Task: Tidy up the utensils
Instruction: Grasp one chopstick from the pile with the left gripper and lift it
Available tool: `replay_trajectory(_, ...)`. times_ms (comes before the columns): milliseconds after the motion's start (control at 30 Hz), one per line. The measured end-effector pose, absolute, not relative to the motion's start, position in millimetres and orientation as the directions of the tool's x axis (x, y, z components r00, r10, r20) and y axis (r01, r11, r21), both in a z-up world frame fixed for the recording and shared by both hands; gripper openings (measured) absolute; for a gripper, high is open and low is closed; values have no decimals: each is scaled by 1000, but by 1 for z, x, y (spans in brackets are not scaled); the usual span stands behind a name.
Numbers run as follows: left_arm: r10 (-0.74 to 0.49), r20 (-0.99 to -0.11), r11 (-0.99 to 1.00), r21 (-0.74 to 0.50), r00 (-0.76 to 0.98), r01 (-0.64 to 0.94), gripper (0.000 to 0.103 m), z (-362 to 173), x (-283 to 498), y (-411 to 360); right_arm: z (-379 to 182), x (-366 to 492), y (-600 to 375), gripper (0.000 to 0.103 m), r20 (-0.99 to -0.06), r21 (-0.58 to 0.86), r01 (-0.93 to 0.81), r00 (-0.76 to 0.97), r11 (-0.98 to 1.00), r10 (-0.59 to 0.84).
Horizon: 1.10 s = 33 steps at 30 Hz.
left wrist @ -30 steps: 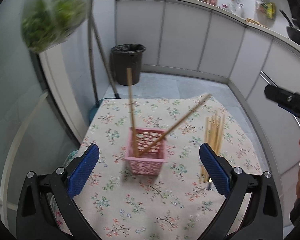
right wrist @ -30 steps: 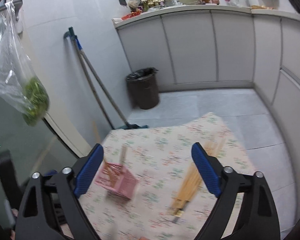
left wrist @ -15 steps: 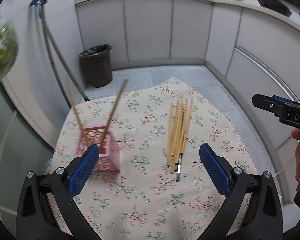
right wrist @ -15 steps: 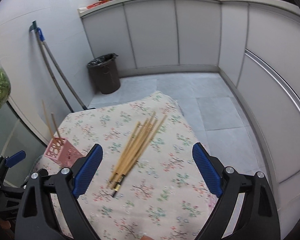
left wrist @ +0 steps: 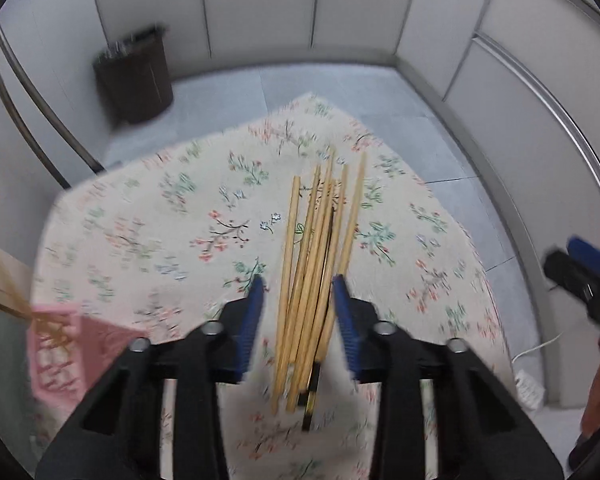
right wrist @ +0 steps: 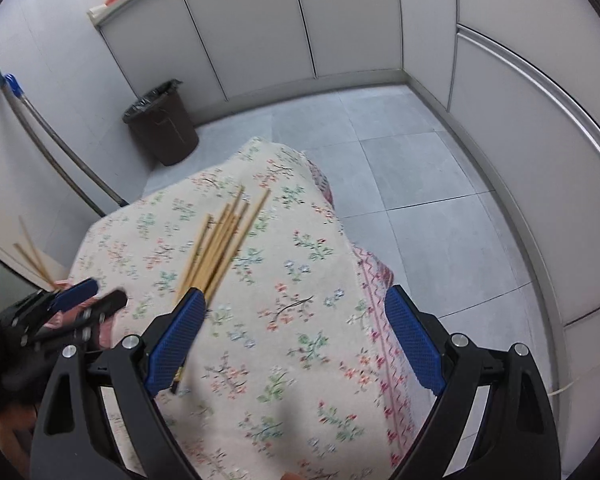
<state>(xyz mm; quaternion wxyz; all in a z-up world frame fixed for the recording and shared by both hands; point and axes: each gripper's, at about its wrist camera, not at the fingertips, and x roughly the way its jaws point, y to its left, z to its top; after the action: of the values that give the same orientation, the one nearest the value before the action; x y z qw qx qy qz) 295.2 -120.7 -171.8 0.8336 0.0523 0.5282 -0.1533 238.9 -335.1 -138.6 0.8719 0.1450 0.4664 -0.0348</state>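
Chopsticks (left wrist: 316, 264) between left hand-held gripper (left wrist: 298, 300) fingers

Grey tile floor (right wrist: 404, 152), pale cabinet fronts (right wrist: 260, 28) across top and right, dark bin (right wrist: 162, 122) upper left, mop handle (right wrist: 56, 140) far left.

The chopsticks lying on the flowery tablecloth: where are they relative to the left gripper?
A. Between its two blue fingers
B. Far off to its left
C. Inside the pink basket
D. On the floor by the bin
A: in the left wrist view the chopsticks lie on the tablecloth, the bundle between the left gripper fingers.
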Motion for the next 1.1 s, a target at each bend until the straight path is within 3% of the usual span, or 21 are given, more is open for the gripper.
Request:
replay_trajectory(67,-209,-916,950,-107,343,292,15,-188,311,-121,-146,247,-336,89,-829,208,194,555,959,67)
replay_trajectory(333,-221,-947,958,-164,235,237,6,-242,334,-111,-167,267,-338,89,-845,220,196,527,956,87)
replay_trajectory(733,-186,-962,959,-133,198,252,6,-248,313,-106,-173,273,-329,89,-852,216,187,515,958,92)
replay_trajectory(1100,-151,-972,954,-95,179,284,16,-240,253,-73,-165,265,-321,89,-843,217,162,528,963,101)
